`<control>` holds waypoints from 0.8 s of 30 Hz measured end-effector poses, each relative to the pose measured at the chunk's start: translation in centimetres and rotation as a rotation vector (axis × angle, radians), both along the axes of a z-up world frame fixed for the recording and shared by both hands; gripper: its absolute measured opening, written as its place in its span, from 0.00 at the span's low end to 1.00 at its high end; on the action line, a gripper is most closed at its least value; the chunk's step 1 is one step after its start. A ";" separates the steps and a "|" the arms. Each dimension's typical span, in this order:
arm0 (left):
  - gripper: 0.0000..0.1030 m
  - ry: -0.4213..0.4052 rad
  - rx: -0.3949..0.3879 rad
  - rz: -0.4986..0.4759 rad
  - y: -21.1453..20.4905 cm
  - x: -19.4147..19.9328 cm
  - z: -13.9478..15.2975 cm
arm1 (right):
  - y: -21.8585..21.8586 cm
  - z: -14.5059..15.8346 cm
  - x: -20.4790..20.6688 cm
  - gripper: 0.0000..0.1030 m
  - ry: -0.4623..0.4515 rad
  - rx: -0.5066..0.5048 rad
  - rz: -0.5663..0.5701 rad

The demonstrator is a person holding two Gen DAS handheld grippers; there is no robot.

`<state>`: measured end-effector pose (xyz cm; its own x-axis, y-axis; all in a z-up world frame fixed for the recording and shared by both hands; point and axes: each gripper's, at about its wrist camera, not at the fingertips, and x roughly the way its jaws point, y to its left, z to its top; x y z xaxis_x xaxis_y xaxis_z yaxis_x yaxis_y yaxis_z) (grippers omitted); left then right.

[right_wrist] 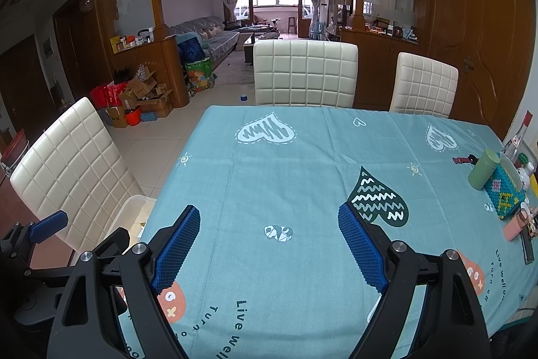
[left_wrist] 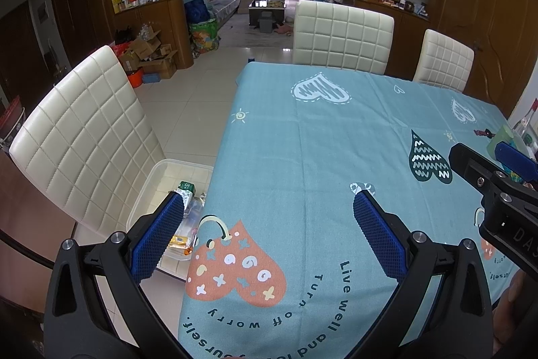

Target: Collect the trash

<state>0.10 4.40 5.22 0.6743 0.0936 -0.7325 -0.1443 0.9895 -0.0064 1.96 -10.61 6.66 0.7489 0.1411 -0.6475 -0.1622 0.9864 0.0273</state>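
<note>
A clear plastic bin point(left_wrist: 158, 177) sits on the white chair seat at the table's left edge. It holds trash: a green carton point(left_wrist: 187, 187), clear wrapping and a yellow packet point(left_wrist: 178, 241). My left gripper point(left_wrist: 269, 224) hovers open over the teal tablecloth point(left_wrist: 302, 140), its left finger above the bin, with nothing between the pads. My right gripper point(right_wrist: 269, 231) is open too, above the cloth near the front edge, and holds nothing. The bin's rim point(right_wrist: 134, 207) shows in the right wrist view behind that gripper's left finger. The right gripper also appears in the left wrist view point(left_wrist: 497, 184) at the right.
White quilted chairs stand at the left point(left_wrist: 84, 130) and the far side point(left_wrist: 343, 36). A green canister point(right_wrist: 484, 169), a beaded box point(right_wrist: 504, 190), a bottle and small items crowd the table's right edge. Cardboard boxes point(right_wrist: 144, 96) lie on the floor to the far left.
</note>
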 end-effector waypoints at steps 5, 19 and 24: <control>0.96 0.001 -0.001 0.002 0.1 0.0 0.0 | 0.1 -0.1 0.0 0.80 0.001 0.001 0.000; 0.96 0.002 -0.001 0.002 0.0 0.0 0.0 | 0.1 -0.2 0.0 0.80 0.002 0.002 0.000; 0.96 0.003 -0.001 0.004 0.1 0.0 0.0 | 0.1 -0.2 0.0 0.80 0.000 0.003 0.000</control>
<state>0.12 4.52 5.17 0.6719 0.0959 -0.7344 -0.1486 0.9889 -0.0068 1.97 -10.52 6.49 0.7486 0.1432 -0.6474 -0.1621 0.9863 0.0306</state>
